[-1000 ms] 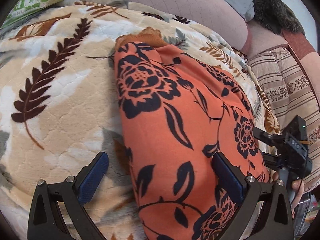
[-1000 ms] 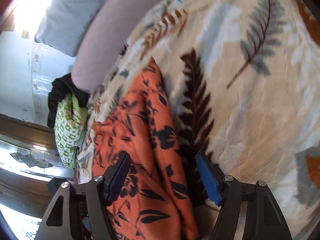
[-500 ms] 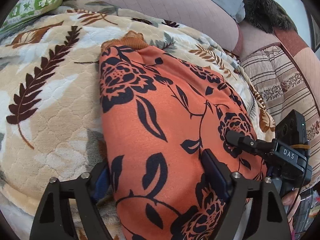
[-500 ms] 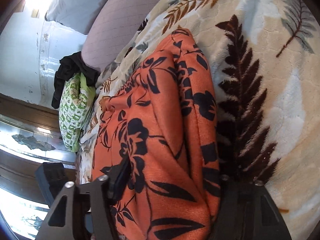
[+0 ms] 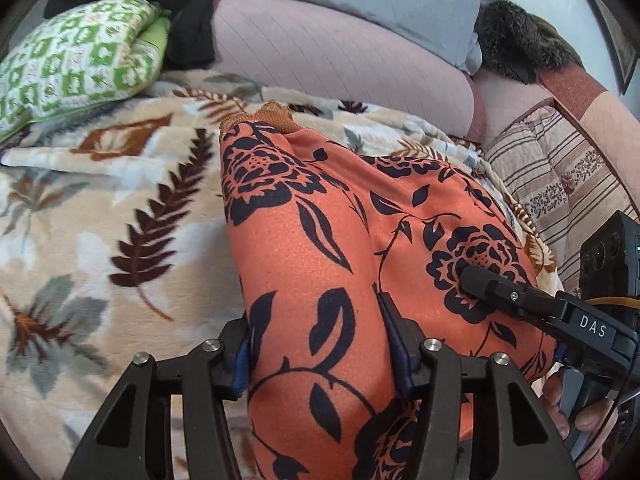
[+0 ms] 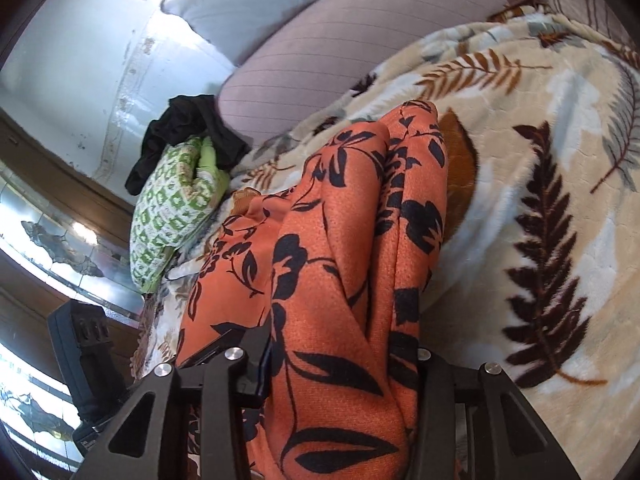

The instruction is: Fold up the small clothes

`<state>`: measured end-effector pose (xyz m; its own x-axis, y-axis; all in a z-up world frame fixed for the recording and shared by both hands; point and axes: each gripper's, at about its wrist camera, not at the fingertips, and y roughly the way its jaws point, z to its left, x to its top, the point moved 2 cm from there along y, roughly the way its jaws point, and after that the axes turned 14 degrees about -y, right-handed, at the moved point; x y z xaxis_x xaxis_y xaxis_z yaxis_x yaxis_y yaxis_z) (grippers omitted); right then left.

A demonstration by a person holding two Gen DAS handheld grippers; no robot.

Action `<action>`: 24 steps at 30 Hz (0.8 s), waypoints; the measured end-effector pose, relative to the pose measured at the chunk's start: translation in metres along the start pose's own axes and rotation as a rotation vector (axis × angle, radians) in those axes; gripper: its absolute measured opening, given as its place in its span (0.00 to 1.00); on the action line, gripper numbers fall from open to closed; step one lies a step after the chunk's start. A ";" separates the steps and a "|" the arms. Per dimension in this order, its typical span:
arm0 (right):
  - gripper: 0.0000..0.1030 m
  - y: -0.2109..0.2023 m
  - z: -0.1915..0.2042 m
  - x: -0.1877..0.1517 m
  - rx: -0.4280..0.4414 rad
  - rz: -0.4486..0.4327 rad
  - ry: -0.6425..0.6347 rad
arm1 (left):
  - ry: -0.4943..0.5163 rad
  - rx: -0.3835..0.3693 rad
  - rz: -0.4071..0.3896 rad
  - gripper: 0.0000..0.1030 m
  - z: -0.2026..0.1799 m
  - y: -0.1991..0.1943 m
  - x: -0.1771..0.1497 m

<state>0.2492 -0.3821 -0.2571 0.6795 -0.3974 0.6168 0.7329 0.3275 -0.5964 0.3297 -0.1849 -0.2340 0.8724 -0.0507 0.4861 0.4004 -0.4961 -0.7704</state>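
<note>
Both our grippers, left [image 5: 320, 344] and right [image 6: 344, 364], were wide before; now their jaws are closing around the orange floral garment [image 5: 320, 240]. Its near edge rises from the leaf-patterned blanket [image 5: 100, 220], so we judge the fold begins.

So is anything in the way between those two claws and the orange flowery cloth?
No, nothing visible. The orange floral garment already sits between the left gripper's closing jaws, and the right gripper, also closing, has a bunched edge of it. Only the leaf-print blanket lies underneath.

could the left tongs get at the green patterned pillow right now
Probably not: the left tongs are closing with the orange floral garment bunched between them, and the green pillow lies far off across the blanket.
</note>
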 end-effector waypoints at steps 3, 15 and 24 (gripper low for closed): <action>0.43 -0.002 0.023 -0.002 0.029 -0.021 -0.029 | 0.007 0.011 -0.030 0.54 0.010 -0.025 -0.003; 0.43 0.003 0.090 -0.050 0.072 -0.007 -0.053 | -0.020 0.124 -0.063 0.54 0.071 -0.083 -0.042; 0.43 0.040 0.107 -0.101 -0.051 0.121 -0.128 | -0.079 0.191 0.051 0.60 0.120 -0.057 -0.081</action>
<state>0.2134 -0.2365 -0.2884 0.7641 -0.2440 0.5971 0.6447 0.3212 -0.6937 0.2701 -0.0487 -0.2792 0.9092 -0.0001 0.4163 0.3943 -0.3207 -0.8612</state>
